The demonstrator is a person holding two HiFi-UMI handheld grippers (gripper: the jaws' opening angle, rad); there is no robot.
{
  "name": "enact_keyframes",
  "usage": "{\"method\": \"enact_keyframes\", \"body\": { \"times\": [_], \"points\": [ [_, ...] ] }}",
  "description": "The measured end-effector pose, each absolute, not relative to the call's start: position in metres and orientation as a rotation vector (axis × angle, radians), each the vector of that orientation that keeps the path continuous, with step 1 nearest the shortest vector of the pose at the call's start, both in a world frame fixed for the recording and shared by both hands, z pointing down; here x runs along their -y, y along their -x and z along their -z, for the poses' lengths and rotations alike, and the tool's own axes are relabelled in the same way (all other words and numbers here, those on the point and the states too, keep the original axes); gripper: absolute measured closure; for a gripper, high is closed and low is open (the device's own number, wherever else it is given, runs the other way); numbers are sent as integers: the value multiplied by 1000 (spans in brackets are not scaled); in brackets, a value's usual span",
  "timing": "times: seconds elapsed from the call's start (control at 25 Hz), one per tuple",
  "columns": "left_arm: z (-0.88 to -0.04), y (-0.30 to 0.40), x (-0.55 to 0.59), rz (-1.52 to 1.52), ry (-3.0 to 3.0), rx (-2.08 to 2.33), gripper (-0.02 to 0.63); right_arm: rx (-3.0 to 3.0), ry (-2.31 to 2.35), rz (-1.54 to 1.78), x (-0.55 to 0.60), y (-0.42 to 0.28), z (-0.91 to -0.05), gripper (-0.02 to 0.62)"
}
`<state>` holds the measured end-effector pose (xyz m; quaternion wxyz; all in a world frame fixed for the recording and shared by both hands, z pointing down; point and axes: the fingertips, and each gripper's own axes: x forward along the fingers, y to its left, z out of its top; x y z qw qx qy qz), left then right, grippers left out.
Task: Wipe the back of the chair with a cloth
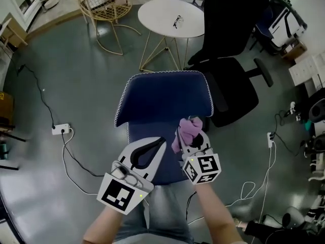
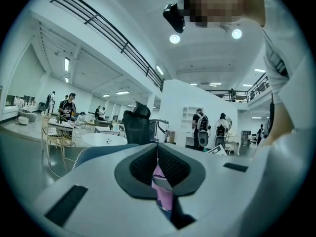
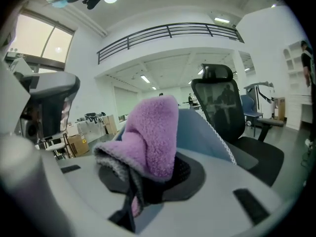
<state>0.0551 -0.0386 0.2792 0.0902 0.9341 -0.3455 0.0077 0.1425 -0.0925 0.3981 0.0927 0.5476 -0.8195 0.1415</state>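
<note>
The left gripper (image 1: pixel 160 141) has its jaws closed tip to tip, leaving a dark teardrop loop behind them. Its own view shows the ribbed black pads meeting in a thin line, and a sliver of pink in the slot below cannot be identified. The right gripper (image 1: pixel 193 142) sits just beside it and a little farther forward. It is clamped on the cloth (image 1: pixel 188 130), a purple fleecy rag with a grey underside that bunches out of the jaws in a soft folded hump. Both tools are smooth pale-grey plastic with a black-and-white marker cube at the rear. The person's forearms come in from the bottom edge, roughly parallel. The grippers point away from the body and down over the chair (image 1: pixel 165 98).

That chair is upholstered in dark blue fabric, with a broad rounded panel edged in white zigzag stitching. The cloth hangs over the chair's right part; whether it touches the fabric cannot be told.

Beyond stands a black office chair (image 1: pixel 228 60) with a mesh back and padded seat, close to the blue one's right side. Farther off is a round white table (image 1: pixel 170 17) on thin gold legs, and to its left a gold wire chair (image 1: pixel 104 4). A white power strip (image 1: pixel 61 129) lies on the glossy grey floor (image 1: pixel 76 75), its cable trailing.
</note>
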Motion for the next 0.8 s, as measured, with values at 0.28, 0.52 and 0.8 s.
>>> {"method": "enact_keyframes", "body": {
  "times": [0.28, 0.52, 0.8],
  "points": [
    [-235, -54, 30, 32, -2814, 1032, 591, 2529, -1577, -307, 76, -127, -319, 477],
    [-199, -50, 22, 80, -2848, 1035, 591, 2586, -1559, -242, 59, -117, -260, 477],
    [-169, -46, -1, 108, -2905, 1010, 591, 2637, -1547, -168, 28, -103, -211, 477]
  ]
}}
